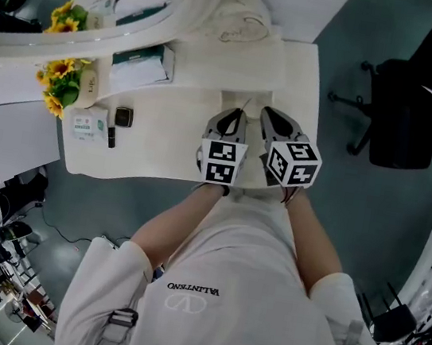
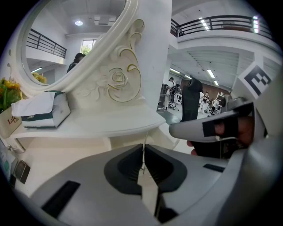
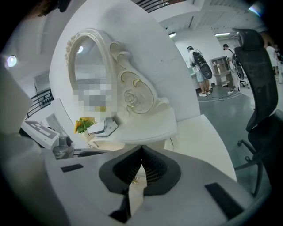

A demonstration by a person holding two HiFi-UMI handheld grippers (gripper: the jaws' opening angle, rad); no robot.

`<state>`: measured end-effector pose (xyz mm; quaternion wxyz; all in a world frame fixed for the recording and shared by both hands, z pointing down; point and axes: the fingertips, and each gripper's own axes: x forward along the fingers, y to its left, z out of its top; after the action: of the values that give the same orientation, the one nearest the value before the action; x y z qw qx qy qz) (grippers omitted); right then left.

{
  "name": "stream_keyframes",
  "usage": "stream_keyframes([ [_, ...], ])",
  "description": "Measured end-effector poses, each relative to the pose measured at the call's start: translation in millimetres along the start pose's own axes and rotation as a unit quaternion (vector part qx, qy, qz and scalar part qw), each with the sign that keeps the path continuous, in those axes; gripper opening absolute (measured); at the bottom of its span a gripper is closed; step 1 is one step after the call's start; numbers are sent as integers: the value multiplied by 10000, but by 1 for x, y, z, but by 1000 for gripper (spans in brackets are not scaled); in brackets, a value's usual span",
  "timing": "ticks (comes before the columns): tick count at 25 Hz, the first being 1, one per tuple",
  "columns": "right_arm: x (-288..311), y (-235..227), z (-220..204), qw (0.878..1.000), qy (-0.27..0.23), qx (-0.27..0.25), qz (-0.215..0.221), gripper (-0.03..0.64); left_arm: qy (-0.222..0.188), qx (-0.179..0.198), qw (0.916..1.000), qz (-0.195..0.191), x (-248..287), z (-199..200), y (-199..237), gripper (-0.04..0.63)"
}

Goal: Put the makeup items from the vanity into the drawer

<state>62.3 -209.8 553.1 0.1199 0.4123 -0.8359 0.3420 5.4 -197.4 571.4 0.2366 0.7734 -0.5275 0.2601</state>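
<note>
Vanity top [image 1: 175, 149]: white, smooth, curved front edge. At the back, a raised shelf [image 2: 101, 121] under an oval mirror [image 2: 66, 44] in a carved cream frame with gilt scrollwork. Can't pick out a drawer from here; my guess is under that shelf, dead ahead of the tongs

Tissue box [image 1: 142, 64], green and white card, sits on the shelf, yellow artificial flowers [image 1: 62, 80] off its left end

Both tongs are side by side over the middle of the top, pointing at the mirror base. Left gripper [image 2: 143, 152] clenched on nothing, ribbed dark pads touching. Right gripper [image 3: 141, 150] also closed and empty

Key relation: the makeup all lies well to the left of both tongs, near the left edge, so the left gripper is nearer. White-green carton [image 1: 87, 123], boxy. Beside it a dark square compact [image 1: 124, 117], flat and glossy. Just below that a slim dark stick [image 1: 111, 137], long axis front to back, likely to roll
</note>
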Motion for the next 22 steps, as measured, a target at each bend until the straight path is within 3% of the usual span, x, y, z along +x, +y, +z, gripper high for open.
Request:
stream_keyframes([
  [22,-2,6,-4,10000,5,-9,-11,12,-232,-80,9997,-71,-5,3,6,55],
])
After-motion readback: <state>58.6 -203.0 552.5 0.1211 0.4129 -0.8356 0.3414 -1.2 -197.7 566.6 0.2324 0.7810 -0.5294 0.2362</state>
